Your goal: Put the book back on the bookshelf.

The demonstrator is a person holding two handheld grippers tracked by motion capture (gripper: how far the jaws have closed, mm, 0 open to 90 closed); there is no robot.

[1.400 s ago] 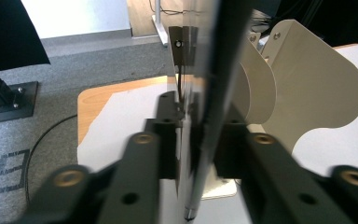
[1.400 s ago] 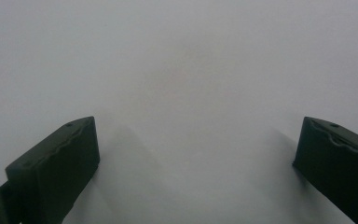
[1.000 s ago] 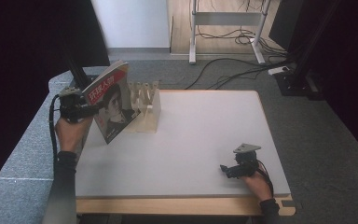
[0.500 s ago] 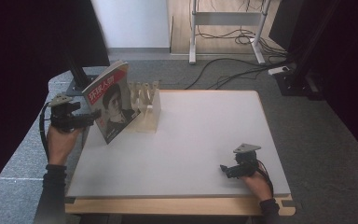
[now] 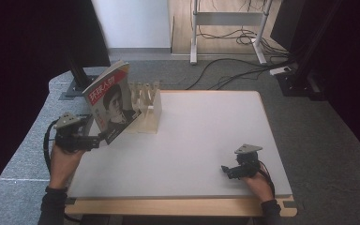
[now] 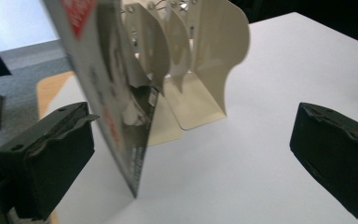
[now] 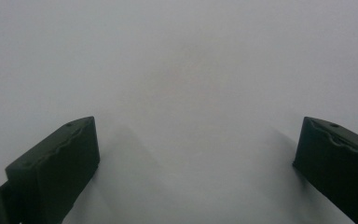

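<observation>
A magazine (image 5: 112, 103) with a face on its cover stands tilted against a cream metal file rack (image 5: 147, 105) at the back left of the white table (image 5: 206, 131). My left gripper (image 5: 98, 138) is at the table's left edge, just in front of the magazine's lower corner. Its jaws have just been opening and stand wide apart. In the left gripper view the magazine (image 6: 116, 93) rises between the jaws, close to the left one, with neither pad pressing on it; the rack (image 6: 205, 70) is behind it. My right gripper (image 5: 227, 171) rests open on the table at the front right, nothing between its jaws (image 7: 198, 135).
A dark monitor stand (image 5: 77, 77) sits on the floor beyond the table's left corner. Cables (image 5: 234, 70) and a white desk frame (image 5: 194, 33) lie farther back. The table's wooden front edge (image 5: 178, 206) runs between my forearms.
My left gripper has drawn back from the magazine toward the near side and its jaws have widened. The magazine stays leaning on the rack. The right gripper has kept still.
</observation>
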